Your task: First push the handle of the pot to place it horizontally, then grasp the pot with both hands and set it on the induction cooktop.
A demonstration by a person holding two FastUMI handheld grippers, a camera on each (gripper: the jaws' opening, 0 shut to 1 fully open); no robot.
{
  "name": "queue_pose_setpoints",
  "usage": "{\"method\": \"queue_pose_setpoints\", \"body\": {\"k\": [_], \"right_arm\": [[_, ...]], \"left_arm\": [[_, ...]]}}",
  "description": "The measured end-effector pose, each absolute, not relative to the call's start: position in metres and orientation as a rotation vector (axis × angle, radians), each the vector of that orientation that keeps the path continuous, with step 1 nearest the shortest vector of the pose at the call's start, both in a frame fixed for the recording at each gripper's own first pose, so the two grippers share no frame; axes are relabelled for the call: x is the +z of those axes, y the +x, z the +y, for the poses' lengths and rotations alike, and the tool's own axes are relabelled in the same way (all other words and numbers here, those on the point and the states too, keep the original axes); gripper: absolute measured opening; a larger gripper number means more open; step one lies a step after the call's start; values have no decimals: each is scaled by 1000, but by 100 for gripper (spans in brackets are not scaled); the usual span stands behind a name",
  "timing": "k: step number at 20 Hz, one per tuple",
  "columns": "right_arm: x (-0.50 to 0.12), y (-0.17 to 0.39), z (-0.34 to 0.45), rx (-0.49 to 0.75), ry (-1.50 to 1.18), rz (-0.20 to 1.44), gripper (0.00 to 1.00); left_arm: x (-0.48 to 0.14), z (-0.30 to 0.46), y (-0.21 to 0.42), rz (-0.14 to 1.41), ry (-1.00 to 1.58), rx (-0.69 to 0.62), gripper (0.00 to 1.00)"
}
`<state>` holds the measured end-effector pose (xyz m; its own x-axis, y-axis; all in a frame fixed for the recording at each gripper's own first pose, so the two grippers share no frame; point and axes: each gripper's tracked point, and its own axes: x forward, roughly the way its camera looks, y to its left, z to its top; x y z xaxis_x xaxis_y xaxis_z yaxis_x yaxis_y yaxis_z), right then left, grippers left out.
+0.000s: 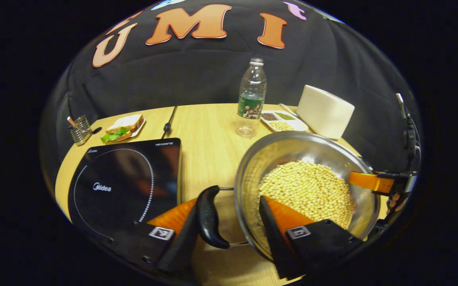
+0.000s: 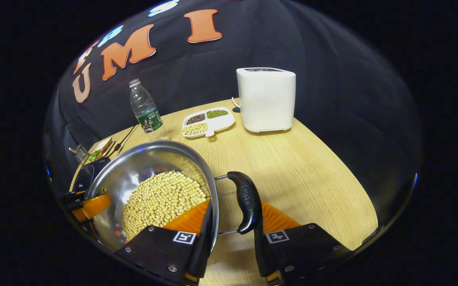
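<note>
Pot (image 1: 292,159) of beans, raised above the surface (image 1: 209,143) right of the cooktop (image 1: 125,182). Left gripper (image 1: 229,222): fingers straddling rim and handle (image 1: 209,216). Right gripper (image 2: 233,226): the same at opposite handle (image 2: 247,200). Full closure: cannot tell. Beyond: bottle (image 1: 251,97), toaster (image 2: 266,99).

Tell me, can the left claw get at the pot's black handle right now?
Probably yes: the black handle sits between the left claw's two fingers, one outside it, one inside the pot, with nothing blocking.
</note>
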<state>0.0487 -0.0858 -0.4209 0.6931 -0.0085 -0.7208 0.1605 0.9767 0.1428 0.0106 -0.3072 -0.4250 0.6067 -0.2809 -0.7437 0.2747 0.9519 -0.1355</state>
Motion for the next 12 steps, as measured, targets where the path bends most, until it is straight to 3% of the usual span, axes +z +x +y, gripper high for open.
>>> {"method": "queue_pose_setpoints", "body": {"k": [1, 2, 3, 5, 6, 12], "right_arm": [[-420, 48, -87, -103, 207, 798, 48], [-419, 47, -87, -113, 212, 795, 47], [-415, 45, -87, -128, 219, 787, 46], [-410, 41, -87, -140, 225, 784, 42], [-405, 38, -86, -140, 232, 784, 42], [-353, 31, -70, -131, 259, 716, 41]], "left_arm": [[-430, -307, 15, 868, -24, -302, 75], [-424, -305, 9, 902, -38, -283, 75], [-423, -305, 11, 903, -41, -269, 67], [-424, -305, 3, 922, -38, -278, 60], [-423, -304, 2, 928, -44, -281, 64], [-367, -282, 3, 857, -49, -279, 61]]}}
